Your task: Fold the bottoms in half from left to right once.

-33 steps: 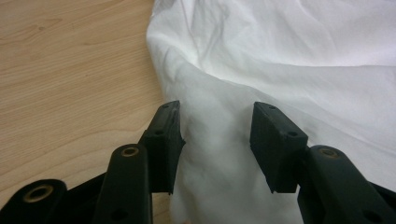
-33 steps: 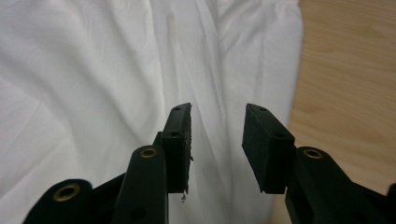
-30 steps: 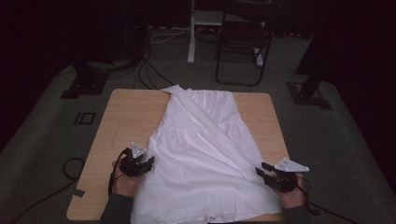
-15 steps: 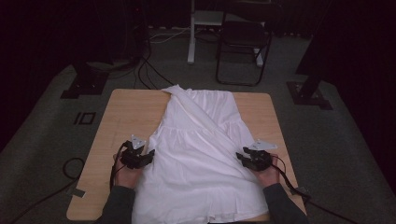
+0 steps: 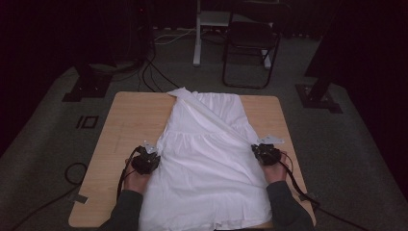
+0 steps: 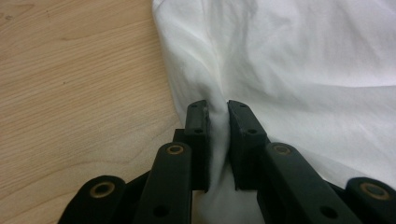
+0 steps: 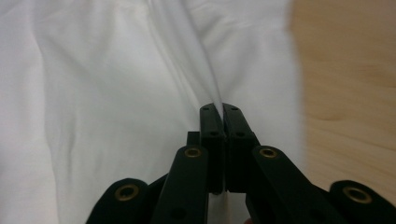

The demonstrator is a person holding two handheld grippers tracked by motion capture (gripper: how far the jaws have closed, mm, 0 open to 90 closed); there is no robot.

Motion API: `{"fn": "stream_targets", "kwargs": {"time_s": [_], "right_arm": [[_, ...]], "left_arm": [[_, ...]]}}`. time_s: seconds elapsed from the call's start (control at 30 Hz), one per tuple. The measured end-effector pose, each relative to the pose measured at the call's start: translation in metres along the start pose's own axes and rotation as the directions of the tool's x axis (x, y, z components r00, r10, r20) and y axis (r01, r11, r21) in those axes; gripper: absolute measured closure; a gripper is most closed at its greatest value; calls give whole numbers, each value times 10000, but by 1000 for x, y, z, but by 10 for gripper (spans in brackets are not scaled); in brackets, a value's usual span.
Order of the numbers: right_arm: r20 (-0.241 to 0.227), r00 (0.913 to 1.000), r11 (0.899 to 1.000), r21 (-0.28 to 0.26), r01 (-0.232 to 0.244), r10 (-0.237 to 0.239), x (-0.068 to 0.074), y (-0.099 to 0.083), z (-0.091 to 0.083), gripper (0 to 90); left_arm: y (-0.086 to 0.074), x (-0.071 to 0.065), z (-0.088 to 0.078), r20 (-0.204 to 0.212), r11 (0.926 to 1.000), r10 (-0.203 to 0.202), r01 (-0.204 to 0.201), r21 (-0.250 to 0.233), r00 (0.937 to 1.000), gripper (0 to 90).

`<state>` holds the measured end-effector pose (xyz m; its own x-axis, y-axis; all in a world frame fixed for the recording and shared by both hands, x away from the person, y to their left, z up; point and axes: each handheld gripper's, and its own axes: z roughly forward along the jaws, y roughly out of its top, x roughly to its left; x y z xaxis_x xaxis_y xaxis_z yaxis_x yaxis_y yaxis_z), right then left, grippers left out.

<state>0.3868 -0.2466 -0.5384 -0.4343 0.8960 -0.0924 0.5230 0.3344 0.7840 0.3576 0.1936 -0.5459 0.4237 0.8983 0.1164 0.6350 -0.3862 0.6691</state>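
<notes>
A white dress (image 5: 207, 159) lies spread on the wooden table (image 5: 130, 120), its narrow top at the far end and its wide skirt toward me. My left gripper (image 5: 153, 155) sits at the skirt's left edge. Its jaws have just been closing and now pinch a fold of the white cloth (image 6: 217, 116) between the pads. My right gripper (image 5: 257, 149) is at the skirt's right edge. Its jaws have just been closing too, and they press together on a thin ridge of the cloth (image 7: 217, 100).
Bare wood (image 6: 79, 84) shows to the left of the dress, and a narrower strip (image 7: 345, 84) on its right. Beyond the table stand a dark folding chair (image 5: 250, 43) and a white post (image 5: 197, 33). Cables (image 5: 154, 72) run over the floor.
The right gripper has moved inward from the table's right edge to the skirt's right side. The left one has shifted slightly toward the skirt's left edge. Both now pinch cloth.
</notes>
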Motion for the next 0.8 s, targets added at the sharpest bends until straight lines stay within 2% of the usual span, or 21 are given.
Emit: {"fn": "stream_targets", "kwargs": {"time_s": [0.13,0.23,0.27,0.33,0.47,0.53,0.63,0.8], "right_arm": [[618,9977,9995,-188,-259,270,-15,-1,-8,886],[446,9981,9991,-88,-421,424,-20,-5,-4,885],[421,9986,9991,270,-332,320,-22,-11,5,885],[381,9989,9985,470,-299,281,-22,-15,10,884],[74,9989,9963,725,-468,463,-20,-23,11,886],[-37,9992,9965,734,-388,392,-17,-27,6,886],[-357,9977,9954,790,-543,573,-13,-34,-4,886],[-796,9952,9942,961,-491,568,-2,-51,-27,886]], "left_arm": [[-1,0,-1,-93,10000,55,-55,0,9999,815],[-2,0,-1,-94,9999,69,-70,-71,9999,832],[-4,0,-1,-128,9999,77,-78,-78,9999,846],[-6,0,-3,-195,9999,110,-112,-111,9998,857],[-16,1,-12,-180,9998,108,-111,-176,9998,866],[-21,2,-17,-71,9999,89,-90,-128,9999,866],[-32,0,-29,31,9998,189,-189,-56,9998,867],[-50,-5,-45,280,9997,229,-230,10,9993,866]]}}
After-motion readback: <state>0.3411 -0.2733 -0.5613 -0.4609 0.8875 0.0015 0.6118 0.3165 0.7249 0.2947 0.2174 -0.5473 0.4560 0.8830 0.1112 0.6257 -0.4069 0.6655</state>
